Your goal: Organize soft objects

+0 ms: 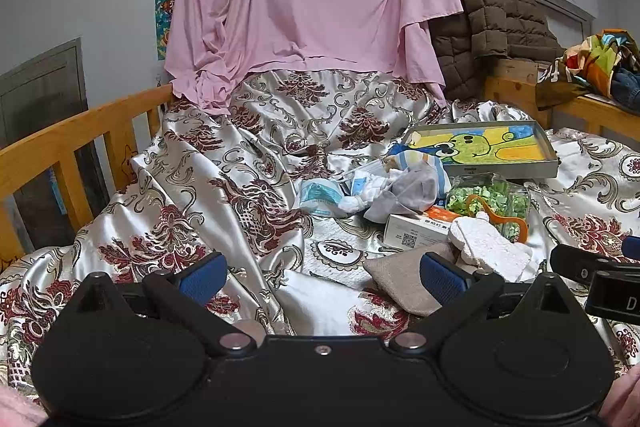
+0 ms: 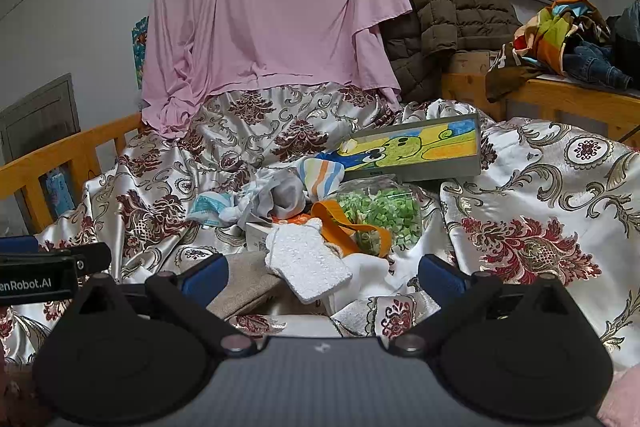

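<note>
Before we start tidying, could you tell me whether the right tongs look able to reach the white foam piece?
Probably yes: the right tongs are open, and the white foam piece lies uncovered straight ahead.

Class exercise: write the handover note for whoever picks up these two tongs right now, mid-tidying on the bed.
Left tongs: open, empty, above the bedspread.
Right tongs: open, empty, facing the pile.
Soft things: beige cloth nearest, white foam piece lying on it, grey-white cloth bundle and striped cloth behind.
Also in the pile: jar of green bits, frog picture.
Done: nothing sorted that shows.
Left: all soft items.
</note>
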The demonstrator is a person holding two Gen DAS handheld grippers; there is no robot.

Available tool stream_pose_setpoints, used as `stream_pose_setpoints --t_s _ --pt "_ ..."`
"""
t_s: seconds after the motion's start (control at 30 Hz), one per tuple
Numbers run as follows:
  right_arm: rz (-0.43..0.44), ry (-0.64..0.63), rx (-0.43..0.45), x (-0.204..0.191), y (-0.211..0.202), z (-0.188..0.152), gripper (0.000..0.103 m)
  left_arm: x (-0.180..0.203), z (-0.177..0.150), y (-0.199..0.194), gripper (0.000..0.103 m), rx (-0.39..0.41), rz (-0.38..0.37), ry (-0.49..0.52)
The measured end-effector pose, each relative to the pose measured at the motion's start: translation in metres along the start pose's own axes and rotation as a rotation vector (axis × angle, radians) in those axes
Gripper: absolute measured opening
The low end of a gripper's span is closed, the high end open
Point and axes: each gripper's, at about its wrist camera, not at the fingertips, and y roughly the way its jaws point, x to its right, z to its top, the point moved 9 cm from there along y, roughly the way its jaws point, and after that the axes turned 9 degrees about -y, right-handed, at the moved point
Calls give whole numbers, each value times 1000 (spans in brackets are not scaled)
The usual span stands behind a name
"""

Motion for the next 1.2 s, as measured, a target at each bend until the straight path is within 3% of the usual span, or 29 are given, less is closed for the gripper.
stream_pose_setpoints --t_s 1.2 --pt "-2 -2 -9 -2 2 -3 103 1 -2 1 102 -4 2 3"
